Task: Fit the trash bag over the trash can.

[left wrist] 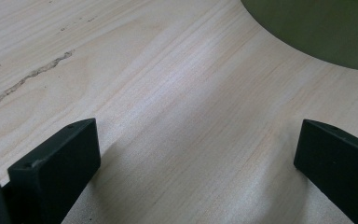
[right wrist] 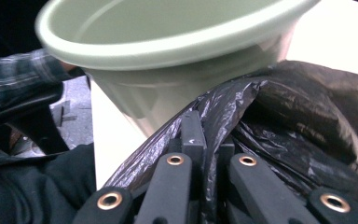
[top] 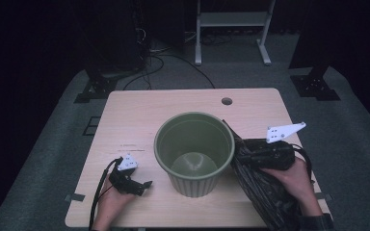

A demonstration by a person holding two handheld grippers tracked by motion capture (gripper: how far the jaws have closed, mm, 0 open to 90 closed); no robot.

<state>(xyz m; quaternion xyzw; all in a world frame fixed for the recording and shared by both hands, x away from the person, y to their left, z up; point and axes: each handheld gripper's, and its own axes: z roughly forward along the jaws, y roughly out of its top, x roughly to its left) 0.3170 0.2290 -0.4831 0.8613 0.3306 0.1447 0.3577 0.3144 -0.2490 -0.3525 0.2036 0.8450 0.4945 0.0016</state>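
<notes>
Step in hand, as I read it: lining the green bin [top: 194, 153] with the black bin bag [top: 265, 192]. Bag is picked up, not yet over the rim.

Right hand-held gripper [top: 270, 155]: clamped on a fold of the bag. In the right gripper view the jaws sit together with black film [right wrist: 242, 107] pinched between them. Grip looks firm, but it has one gathered fold only, not an open mouth.

Left hand-held gripper [top: 136, 185]: jaws wide apart, nothing between them. It rests low over the desk [top: 139, 115], left of the bin and apart from it. In the left gripper view there is bare wood [left wrist: 182, 116] between the jaws and the bin's base [left wrist: 317, 32] at the top right corner.

Bag position relative to the bin: right of it, bunched, pressed against the bin's right wall just below the rim, and trailing off toward the near right edge of the desk. The pinched fold sits beside the rim, not above it.

Next move, my call:
- lift the pinched fold above the rim and across the opening
- bring the left hand-held gripper in to catch the opposite edge and spread the mouth
- watch the bin: it is light-looking and unheld, so bag drag could tip or slide it.
</notes>
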